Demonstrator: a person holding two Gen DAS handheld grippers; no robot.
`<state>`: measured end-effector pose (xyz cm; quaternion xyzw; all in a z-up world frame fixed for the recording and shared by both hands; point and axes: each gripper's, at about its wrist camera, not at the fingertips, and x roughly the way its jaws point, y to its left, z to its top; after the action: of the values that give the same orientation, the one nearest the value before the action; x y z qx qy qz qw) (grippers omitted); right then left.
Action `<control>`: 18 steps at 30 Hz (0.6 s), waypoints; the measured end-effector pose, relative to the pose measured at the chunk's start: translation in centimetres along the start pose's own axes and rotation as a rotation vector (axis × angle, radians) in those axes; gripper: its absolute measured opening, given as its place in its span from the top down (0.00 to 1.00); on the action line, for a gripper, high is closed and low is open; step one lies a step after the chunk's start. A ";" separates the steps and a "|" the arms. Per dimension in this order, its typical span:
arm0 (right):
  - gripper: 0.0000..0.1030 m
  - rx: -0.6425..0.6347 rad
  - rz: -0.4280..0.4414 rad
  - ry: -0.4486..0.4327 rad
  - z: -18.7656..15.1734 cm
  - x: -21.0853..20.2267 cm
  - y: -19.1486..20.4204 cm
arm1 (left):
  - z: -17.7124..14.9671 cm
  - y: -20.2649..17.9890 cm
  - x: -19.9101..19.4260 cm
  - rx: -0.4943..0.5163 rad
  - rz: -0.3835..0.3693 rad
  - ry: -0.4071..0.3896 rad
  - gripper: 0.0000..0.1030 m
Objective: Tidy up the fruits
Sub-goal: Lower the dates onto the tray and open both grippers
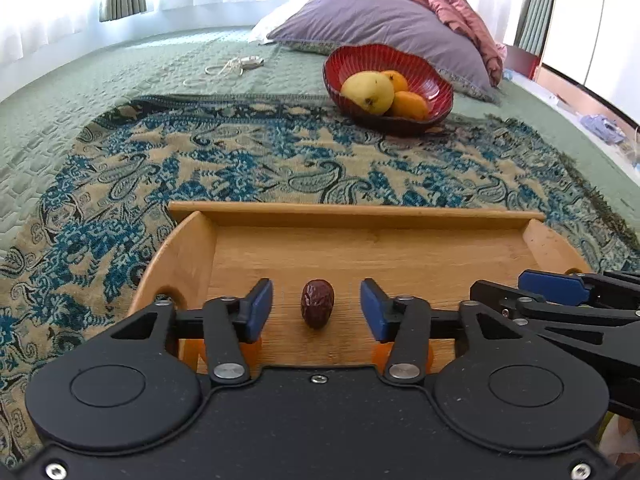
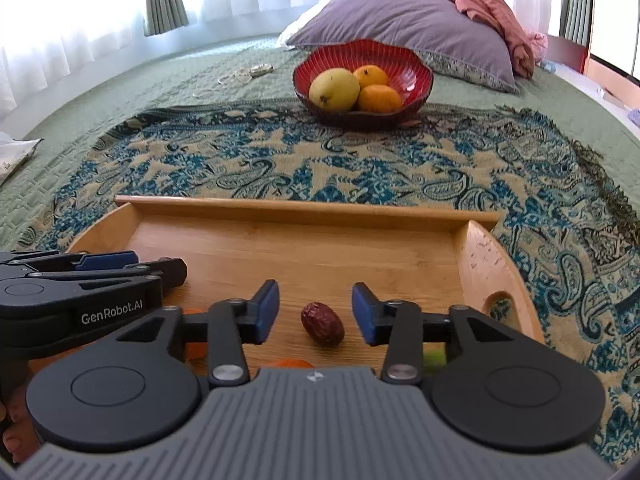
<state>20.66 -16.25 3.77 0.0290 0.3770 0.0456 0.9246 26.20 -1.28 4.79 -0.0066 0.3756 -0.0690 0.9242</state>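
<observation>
Each gripper is open over the wooden tray [image 1: 360, 216], with a dried date on the tray floor between its blue pads, touching neither. The left gripper [image 1: 316, 306] has its date [image 1: 317, 303] centred in the gap, long axis pointing away along the fingers; the right gripper [image 2: 315, 308] has its date [image 2: 322, 323] slightly skewed, the far end leaning left. The red bowl [image 2: 416, 76] of fruit sits well beyond the tray, so any carry probably goes forward.

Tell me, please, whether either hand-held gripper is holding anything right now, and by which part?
Nothing is held. Each hand-held gripper, left and right, stands open around a date lying on the tray, with its pads clear of the date.
</observation>
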 end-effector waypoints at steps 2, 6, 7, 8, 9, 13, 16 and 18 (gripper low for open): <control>0.37 -0.005 -0.003 -0.013 0.0 -0.6 0.0 | 0.0 0.0 -0.8 0.006 0.001 -0.016 0.45; 0.30 -0.013 -0.004 -0.055 -0.1 -2.0 0.1 | 0.0 -0.1 -2.9 0.014 0.004 -0.058 0.36; 0.30 -0.014 -0.006 -0.065 -0.1 -2.4 0.2 | -0.1 -0.1 -3.4 0.012 0.004 -0.065 0.34; 0.28 -0.016 -0.009 -0.079 -0.1 -2.8 0.2 | -0.1 -0.1 -3.9 0.008 0.005 -0.071 0.32; 0.25 -0.018 -0.011 -0.092 -0.1 -3.2 0.2 | -0.2 0.1 -4.5 0.003 0.007 -0.080 0.30; 0.17 -0.026 -0.019 -0.148 -0.4 -5.1 0.1 | -0.8 0.6 -6.5 -0.012 0.013 -0.119 0.19; 0.14 -0.044 -0.031 -0.178 -0.9 -6.4 0.1 | -1.5 1.0 -7.7 -0.014 0.024 -0.137 0.16; 0.13 -0.061 -0.040 -0.196 -1.5 -7.2 0.2 | -2.1 1.1 -8.5 -0.014 0.031 -0.147 0.14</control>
<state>14.47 -16.83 7.75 -0.0024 0.2839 0.0354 0.9582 18.82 1.06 9.13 -0.0122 0.3071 -0.0516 0.9502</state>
